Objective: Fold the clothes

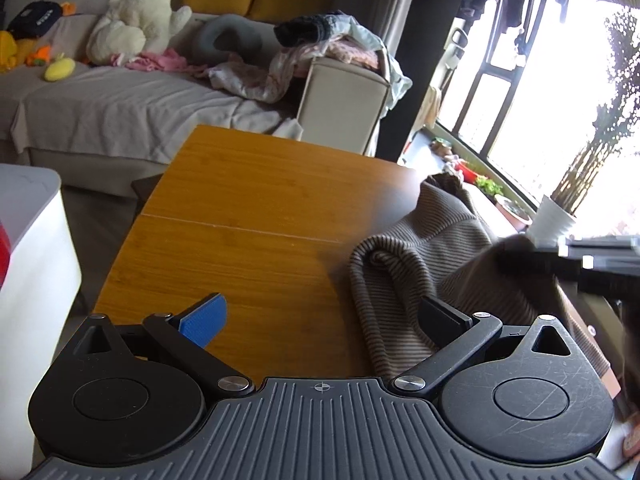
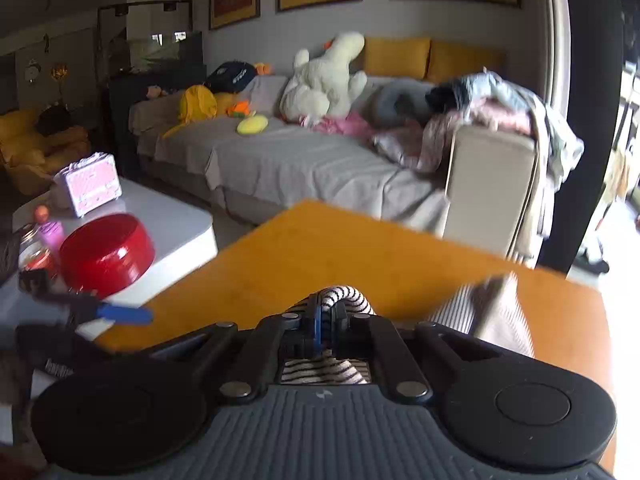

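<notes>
Garment: one brown-and-cream striped knit sweater is lying crumpled on the orange wooden table.
Left gripper: fingers are gaping apart beside the sweater.
Right gripper: is pinching a sweater fold.

Blown-out window glare, motion blur

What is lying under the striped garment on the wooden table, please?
Only the wooden table shows beneath the striped garment. Anything under its bunched folds is covered. The right gripper pinches one fold.

striped garment: right part cut off by the frame edge and hidden behind the right gripper
worktop: motion-blurred in right wrist view
garment fold: smeared, edges unclear
</notes>
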A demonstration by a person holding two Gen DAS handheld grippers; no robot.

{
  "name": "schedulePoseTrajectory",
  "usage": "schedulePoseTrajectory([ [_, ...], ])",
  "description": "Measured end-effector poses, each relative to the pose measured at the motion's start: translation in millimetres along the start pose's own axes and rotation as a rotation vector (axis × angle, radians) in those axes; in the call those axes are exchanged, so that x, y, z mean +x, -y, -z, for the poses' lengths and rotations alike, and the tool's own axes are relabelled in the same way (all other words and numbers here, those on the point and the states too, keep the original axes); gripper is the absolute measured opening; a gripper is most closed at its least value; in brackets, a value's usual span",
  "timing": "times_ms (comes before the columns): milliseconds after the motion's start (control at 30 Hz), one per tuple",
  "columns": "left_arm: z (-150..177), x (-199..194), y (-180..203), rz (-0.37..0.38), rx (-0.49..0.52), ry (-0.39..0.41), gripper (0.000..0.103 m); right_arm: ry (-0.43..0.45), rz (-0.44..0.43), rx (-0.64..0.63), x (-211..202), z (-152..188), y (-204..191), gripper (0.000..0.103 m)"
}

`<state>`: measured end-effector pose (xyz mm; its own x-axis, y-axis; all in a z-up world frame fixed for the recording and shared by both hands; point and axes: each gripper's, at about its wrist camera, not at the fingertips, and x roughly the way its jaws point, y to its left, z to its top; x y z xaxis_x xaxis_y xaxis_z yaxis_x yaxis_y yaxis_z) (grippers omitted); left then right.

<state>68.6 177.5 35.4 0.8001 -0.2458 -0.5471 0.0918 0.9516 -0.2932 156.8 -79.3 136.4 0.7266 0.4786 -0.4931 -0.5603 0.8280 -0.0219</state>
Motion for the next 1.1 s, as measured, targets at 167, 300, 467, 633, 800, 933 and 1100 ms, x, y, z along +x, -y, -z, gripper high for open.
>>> schedulePoseTrajectory([
  [167, -11, 2, -13, 0.026, -0.021, 0.039, 0.103, 0.058, -0.035, -0.006, 72, -85, 5, 0.004],
  [300, -18, 11, -9, 0.052, 0.019, 0.019, 0.103, -0.027, -0.100, -0.071, 128, -105, -10, 0.006],
  [467, -25, 29, 11, 0.101, 0.116, -0.003, 0.103, 0.026, -0.036, -0.115, 107, -86, 7, 0.036],
  [633, -36, 52, 38, 0.179, 0.200, -0.019, 0.103, 0.046, 0.226, -0.088, 59, -40, 59, 0.048],
  [800, -50, 91, 76, 0.236, 0.311, -0.029, 0.103, -0.071, 0.315, 0.042, 45, 33, 88, 0.048],
  [933, -42, 117, 89, 0.273, 0.325, -0.083, 0.103, -0.096, 0.323, 0.101, 67, 70, 90, 0.060],
  [1100, -18, 139, 100, 0.254, 0.332, -0.146, 0.103, -0.196, 0.376, -0.071, 103, 96, 100, 0.017],
])
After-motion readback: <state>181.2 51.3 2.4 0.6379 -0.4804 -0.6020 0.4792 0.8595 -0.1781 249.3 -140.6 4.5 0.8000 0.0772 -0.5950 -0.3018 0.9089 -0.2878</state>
